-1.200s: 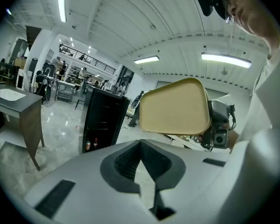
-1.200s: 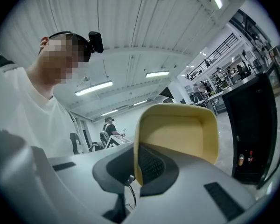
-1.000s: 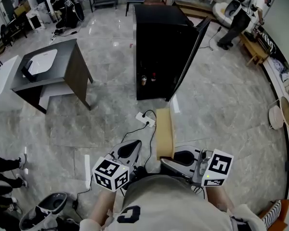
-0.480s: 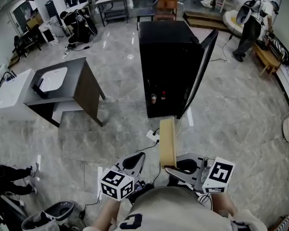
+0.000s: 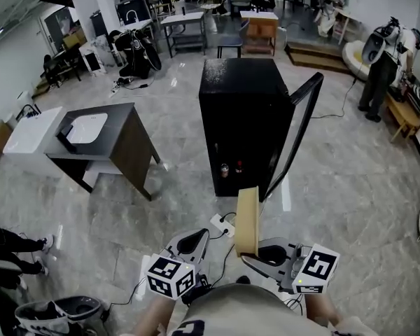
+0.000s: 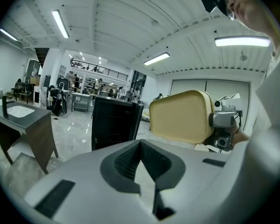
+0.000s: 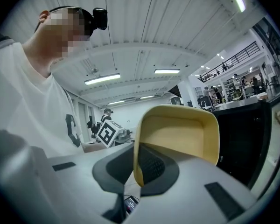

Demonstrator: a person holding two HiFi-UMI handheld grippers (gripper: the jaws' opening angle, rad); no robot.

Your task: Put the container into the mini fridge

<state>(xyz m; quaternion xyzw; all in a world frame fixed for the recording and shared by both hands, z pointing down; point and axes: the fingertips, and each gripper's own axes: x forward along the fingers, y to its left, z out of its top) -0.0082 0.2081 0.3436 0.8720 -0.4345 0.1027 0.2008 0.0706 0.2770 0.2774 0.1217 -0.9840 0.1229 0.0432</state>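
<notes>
Head view: tan container (image 5: 247, 219), lower centre, stands on edge with one wall pinched in the right tool (image 5: 252, 252). It looks like light, stiff, thin-walled plastic, likely to swivel in so narrow a hold. Left tool (image 5: 194, 238) is closed on nothing. Black mini fridge (image 5: 241, 110), door (image 5: 299, 135) open, stands beyond on the grey tiled floor (image 5: 350, 180); a dark surface (image 5: 108, 117) with a basin is at left.
</notes>
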